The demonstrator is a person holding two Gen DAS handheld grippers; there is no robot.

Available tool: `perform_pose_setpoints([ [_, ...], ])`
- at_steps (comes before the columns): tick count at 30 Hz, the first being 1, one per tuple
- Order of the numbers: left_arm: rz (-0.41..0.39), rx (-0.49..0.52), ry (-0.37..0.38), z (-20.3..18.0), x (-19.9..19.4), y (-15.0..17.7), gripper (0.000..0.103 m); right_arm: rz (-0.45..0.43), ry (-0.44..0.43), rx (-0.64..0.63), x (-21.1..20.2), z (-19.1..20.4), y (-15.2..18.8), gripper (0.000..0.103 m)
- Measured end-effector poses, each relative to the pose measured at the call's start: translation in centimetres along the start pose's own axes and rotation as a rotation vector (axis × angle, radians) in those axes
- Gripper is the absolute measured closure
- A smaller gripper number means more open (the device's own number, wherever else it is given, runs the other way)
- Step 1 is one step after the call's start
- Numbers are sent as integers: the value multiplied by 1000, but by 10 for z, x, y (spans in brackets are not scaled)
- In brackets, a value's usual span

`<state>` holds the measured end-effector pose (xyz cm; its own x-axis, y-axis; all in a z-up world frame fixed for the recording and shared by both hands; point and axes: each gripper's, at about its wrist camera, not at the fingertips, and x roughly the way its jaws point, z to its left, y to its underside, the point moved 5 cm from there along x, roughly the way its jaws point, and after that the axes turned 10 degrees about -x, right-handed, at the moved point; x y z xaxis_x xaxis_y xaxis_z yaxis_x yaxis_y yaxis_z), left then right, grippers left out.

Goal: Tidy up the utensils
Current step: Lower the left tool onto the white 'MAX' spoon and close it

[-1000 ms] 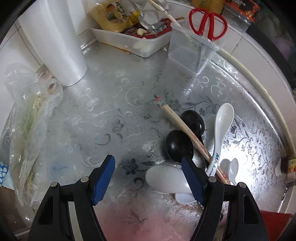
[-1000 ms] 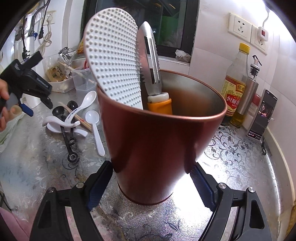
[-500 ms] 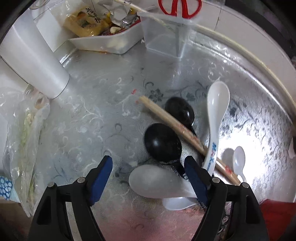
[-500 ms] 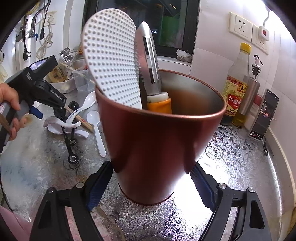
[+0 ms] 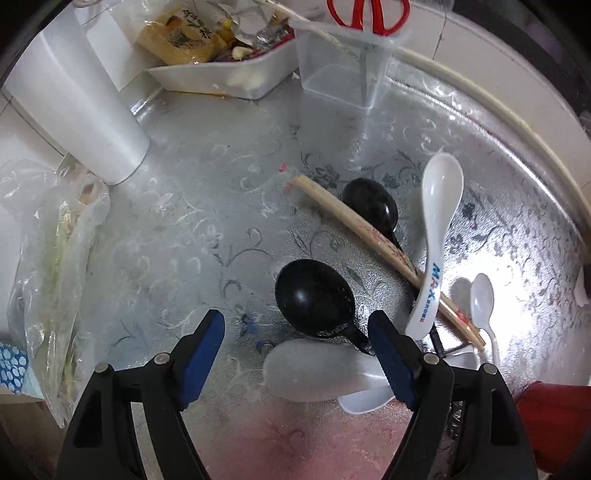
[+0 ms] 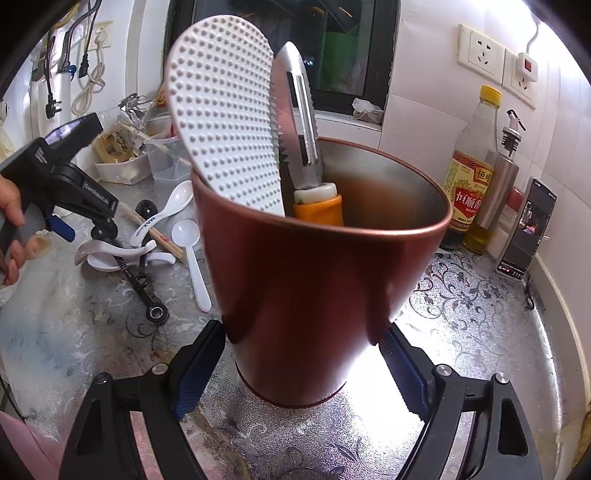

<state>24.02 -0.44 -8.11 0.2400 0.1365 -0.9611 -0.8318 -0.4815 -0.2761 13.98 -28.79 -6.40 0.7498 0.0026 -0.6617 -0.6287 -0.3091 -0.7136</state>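
Observation:
Loose utensils lie on the patterned steel counter: a black spoon (image 5: 314, 299), a second black spoon (image 5: 369, 206), wooden chopsticks (image 5: 354, 225), a lettered white soup spoon (image 5: 439, 221), a small plastic spoon (image 5: 482, 299) and a translucent white spoon (image 5: 314, 373). My left gripper (image 5: 295, 321) hangs open just above the near black spoon, with the spoon's bowl between its blue pads and untouched. My right gripper (image 6: 303, 334) is shut on the red-brown metal cup (image 6: 325, 277), which stands on the counter. The cup holds a dimpled white rice paddle (image 6: 225, 133) and an orange-handled peeler (image 6: 303, 129).
A white cylinder (image 5: 85, 110) and a plastic bag (image 5: 55, 258) stand left of the pile. Behind it are a white tray of packets (image 5: 221, 70) and a clear bin with red scissors (image 5: 369, 14). Right of the cup are bottles (image 6: 472, 177) and a propped phone (image 6: 524, 232).
The left gripper has come in over the utensil pile and rolled a little, its jaws slightly wider. The right gripper and the cup have not moved.

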Motion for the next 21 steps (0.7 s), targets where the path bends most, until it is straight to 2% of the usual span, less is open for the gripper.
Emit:
perform_pose_setpoints([
  [8,-10,15,53,-4,-19,6,23,5,-1,0,0,0,1,16],
  [18,12,127,78,-22,-29,28,23,12,1,-7,0,1,1,16],
  [21,20,78,91,-14,-30,30,23,14,3,-9,0,1,1,16],
])
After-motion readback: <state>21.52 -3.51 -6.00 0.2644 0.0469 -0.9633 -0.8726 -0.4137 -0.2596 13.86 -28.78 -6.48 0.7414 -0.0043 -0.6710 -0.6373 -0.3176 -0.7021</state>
